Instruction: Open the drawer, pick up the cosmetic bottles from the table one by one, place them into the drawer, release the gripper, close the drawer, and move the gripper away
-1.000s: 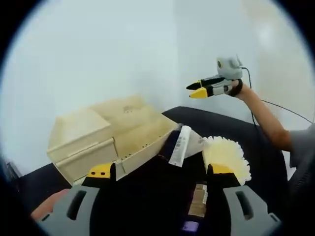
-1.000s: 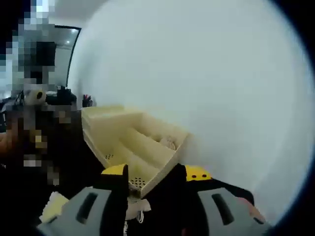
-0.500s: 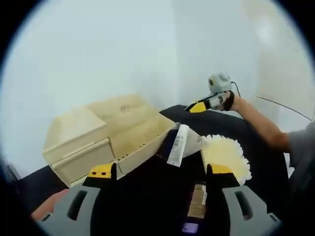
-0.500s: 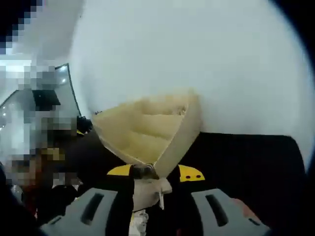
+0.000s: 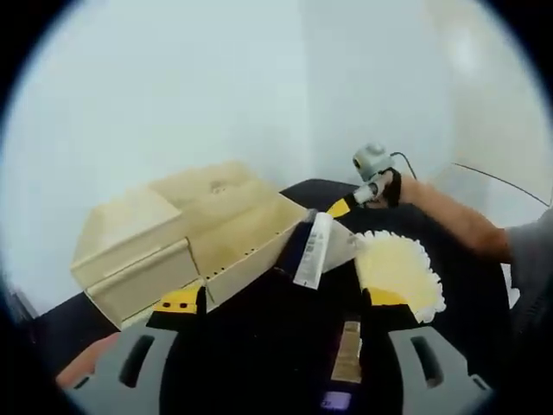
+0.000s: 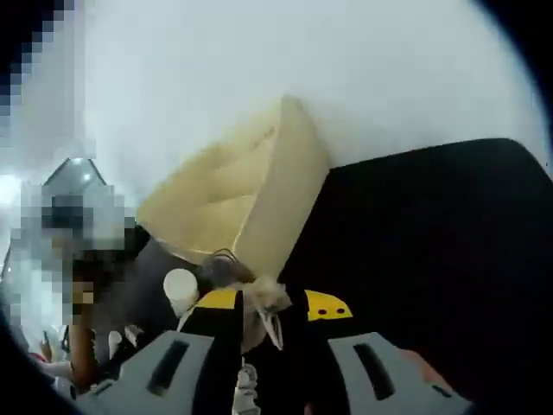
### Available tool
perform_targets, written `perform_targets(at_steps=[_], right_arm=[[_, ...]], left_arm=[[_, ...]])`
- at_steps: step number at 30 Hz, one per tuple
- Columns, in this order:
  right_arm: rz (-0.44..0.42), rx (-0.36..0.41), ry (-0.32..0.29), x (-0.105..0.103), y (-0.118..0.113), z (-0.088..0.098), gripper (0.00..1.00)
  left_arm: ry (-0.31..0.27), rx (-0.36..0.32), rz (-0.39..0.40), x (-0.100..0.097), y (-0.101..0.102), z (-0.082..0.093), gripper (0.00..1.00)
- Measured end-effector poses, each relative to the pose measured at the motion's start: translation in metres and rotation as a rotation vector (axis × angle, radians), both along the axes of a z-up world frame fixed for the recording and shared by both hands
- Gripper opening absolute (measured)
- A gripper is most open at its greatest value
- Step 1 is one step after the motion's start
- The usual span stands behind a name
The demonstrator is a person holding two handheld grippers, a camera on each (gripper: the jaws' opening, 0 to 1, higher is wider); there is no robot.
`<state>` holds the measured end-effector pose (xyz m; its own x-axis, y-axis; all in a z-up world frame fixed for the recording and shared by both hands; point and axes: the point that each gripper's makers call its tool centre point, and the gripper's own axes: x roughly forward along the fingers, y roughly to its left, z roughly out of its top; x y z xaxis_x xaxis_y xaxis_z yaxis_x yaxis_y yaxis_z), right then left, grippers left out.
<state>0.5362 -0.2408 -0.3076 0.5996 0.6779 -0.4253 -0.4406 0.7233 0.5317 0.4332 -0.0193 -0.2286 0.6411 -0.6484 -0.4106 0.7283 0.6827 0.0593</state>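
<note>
Landmark: the wooden drawer box [image 5: 186, 233] on the black table [image 5: 467, 277], against a white wall; its drawer [image 5: 251, 238] is pulled out and open.
Left gripper [image 5: 285, 298]: jaws spread wide apart, holding nothing, hovering just in front of the open drawer.
White tube [image 5: 313, 251]: leans against the drawer's front corner, touching it.
Brown bottle [image 5: 349, 353]: lies on the table in front of the drawer, between the left gripper's jaws but apart from both.
Cream fan-shaped item [image 5: 397, 272]: on the table just beside the tube.
Right gripper [image 5: 339, 208]: low at the drawer's far corner, a hand [image 5: 406, 192] behind it.
Right gripper jaws [image 6: 270, 303]: close together, pinching a pale crumpled item [image 6: 263, 307] near the drawer's corner [image 6: 276, 207]; what the item is cannot be told.
</note>
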Motion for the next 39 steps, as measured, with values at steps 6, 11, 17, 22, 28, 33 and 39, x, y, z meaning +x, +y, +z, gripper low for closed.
perform_targets(at_steps=[6,11,17,22,28,33,39], right_arm=[[0.010,0.109,0.068,0.002,0.009,-0.002,0.18],[0.029,0.077,0.007,-0.001,0.011,0.005,0.03],[0.073,-0.044,-0.049,-0.008,0.011,0.013,0.01],[0.127,-0.117,-0.114,-0.022,0.018,0.029,0.00],[0.201,-0.150,-0.203,-0.048,0.033,0.060,0.00],[0.236,-0.183,-0.279,-0.061,0.044,0.080,0.00],[0.231,-0.218,-0.371,-0.068,0.044,0.109,0.00]], left_arm=[[0.005,0.010,0.005,0.002,0.001,-0.004,0.67],[0.007,0.019,0.007,0.003,0.000,-0.006,0.66],[0.010,0.022,0.011,0.004,0.003,-0.007,0.65],[0.010,0.021,0.017,0.005,0.006,-0.006,0.65],[0.007,0.029,0.018,0.005,0.006,-0.007,0.65],[0.008,0.031,0.018,0.005,0.006,-0.008,0.65],[0.008,0.031,0.020,0.005,0.007,-0.008,0.65]])
